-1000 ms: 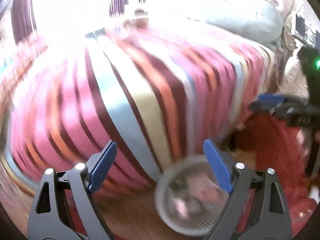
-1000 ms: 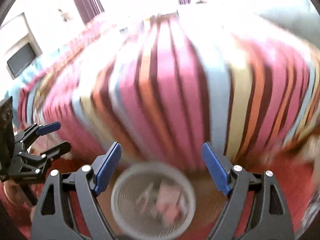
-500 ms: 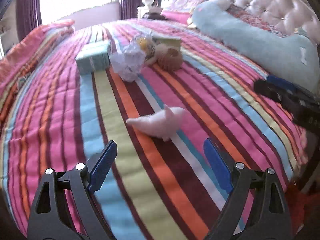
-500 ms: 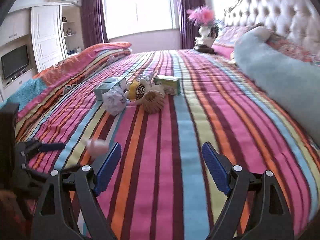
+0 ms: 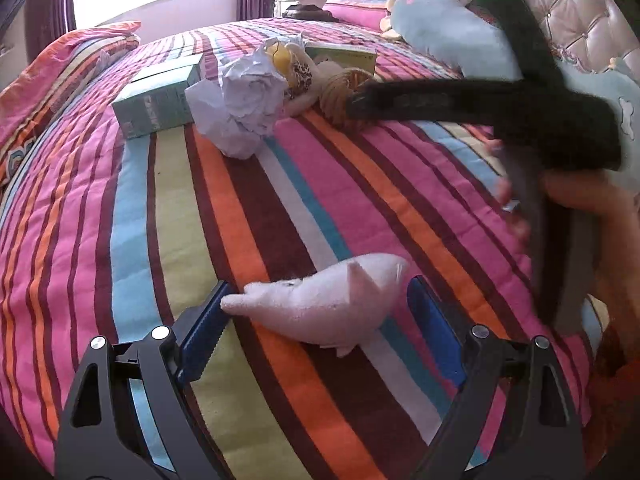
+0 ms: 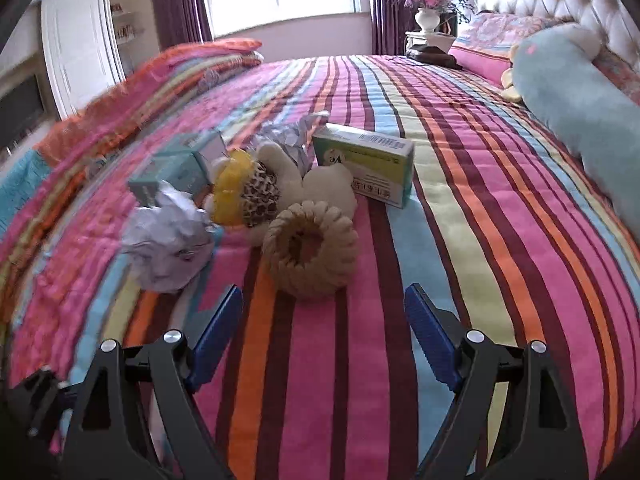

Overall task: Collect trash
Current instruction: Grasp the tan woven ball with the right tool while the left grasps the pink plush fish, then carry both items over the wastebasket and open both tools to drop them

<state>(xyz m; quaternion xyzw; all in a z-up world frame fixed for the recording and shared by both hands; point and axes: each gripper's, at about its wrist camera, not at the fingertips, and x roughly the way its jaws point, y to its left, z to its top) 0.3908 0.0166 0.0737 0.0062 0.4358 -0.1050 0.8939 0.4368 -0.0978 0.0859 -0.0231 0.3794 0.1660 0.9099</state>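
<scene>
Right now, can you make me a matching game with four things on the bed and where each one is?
Things:
1. pink toy
2. paper ball
3. green box
4. blue pillow

Places:
A. by the headboard
B. between the left gripper's fingers
C. behind the woven ring
D. left of the woven ring

Pairs: 1-B, 2-D, 3-C, 4-A

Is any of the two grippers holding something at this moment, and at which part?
Nothing is held. The left gripper is open around the pink plush toy; the right gripper is open and empty.
</scene>
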